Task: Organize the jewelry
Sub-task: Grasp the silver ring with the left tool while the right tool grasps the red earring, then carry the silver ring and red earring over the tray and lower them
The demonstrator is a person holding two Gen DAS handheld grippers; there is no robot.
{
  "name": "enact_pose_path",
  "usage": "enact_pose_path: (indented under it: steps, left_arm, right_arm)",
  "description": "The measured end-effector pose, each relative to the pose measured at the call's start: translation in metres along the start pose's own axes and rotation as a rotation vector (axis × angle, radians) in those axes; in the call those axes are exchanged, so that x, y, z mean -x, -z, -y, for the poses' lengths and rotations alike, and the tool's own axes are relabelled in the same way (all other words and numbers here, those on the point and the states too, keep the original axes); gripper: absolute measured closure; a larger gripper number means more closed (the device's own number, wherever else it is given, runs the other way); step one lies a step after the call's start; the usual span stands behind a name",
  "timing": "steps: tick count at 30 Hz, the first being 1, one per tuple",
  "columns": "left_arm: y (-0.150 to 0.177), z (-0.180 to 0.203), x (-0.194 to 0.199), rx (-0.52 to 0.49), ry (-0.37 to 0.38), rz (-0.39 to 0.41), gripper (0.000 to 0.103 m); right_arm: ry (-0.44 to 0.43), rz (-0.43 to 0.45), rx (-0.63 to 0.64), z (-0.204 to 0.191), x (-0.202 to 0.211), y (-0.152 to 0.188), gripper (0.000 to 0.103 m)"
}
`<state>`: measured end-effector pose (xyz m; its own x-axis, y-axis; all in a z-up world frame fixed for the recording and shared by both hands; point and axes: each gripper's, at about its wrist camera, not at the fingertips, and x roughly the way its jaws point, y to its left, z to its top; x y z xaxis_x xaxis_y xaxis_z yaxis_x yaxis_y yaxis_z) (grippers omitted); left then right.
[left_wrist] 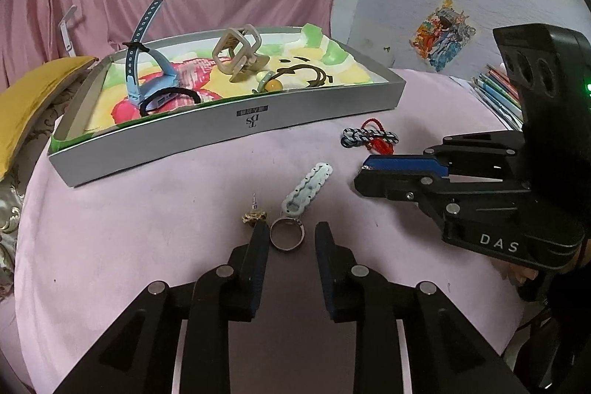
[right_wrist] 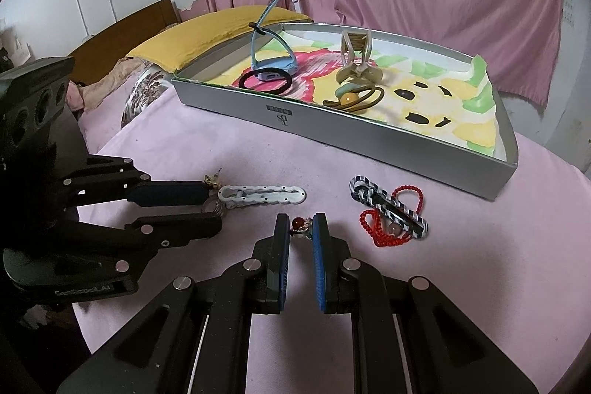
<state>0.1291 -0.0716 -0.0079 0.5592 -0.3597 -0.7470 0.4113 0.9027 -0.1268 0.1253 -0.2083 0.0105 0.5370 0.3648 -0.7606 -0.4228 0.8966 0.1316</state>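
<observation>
A silver ring point(left_wrist: 287, 236) lies flat between the parted left tongs point(left_wrist: 291, 233), a pale scalloped clip point(left_wrist: 306, 189) just beyond it, while a small red-beaded piece point(right_wrist: 300, 227) sits pinched in the right tongs point(right_wrist: 301, 228).

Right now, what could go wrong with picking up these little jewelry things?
The left gripper has its jaws open around the silver ring; closing off-centre might flick it into the earring or white hair clip beside it.

The right gripper pinches a tiny red-beaded piece only at the tips, so it might slip out before reaching the box.
</observation>
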Motion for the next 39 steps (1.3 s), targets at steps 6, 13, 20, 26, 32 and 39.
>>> enact_pose_path:
  steps: [6, 13, 20, 26, 32, 39]
  left_arm:
    - [-0.003, 0.008, -0.004, -0.050, -0.042, -0.012, 0.080]
    - [0.001, 0.003, 0.000, -0.023, -0.007, 0.004, 0.083]
    - [0.004, 0.002, 0.023, -0.004, 0.016, 0.108, 0.083]
    - [-0.011, -0.003, 0.051, 0.017, -0.034, 0.281, 0.083]
    - [-0.033, -0.019, 0.064, 0.064, -0.094, 0.442, 0.083]
    - [-0.053, -0.030, 0.060, 0.049, -0.157, 0.545, 0.083]
  right_arm:
    - [0.000, -0.002, -0.004, 0.001, -0.001, -0.001, 0.092]
    - [0.015, 0.012, 0.002, -0.002, 0.002, 0.000, 0.092]
    - [0.027, 0.073, -0.014, -0.004, 0.013, 0.001, 0.092]
    - [0.079, 0.215, -0.039, -0.005, 0.035, -0.007, 0.092]
    - [0.132, 0.391, -0.057, -0.009, 0.054, -0.025, 0.092]
    - [0.173, 0.542, -0.031, -0.014, 0.053, -0.052, 0.092]
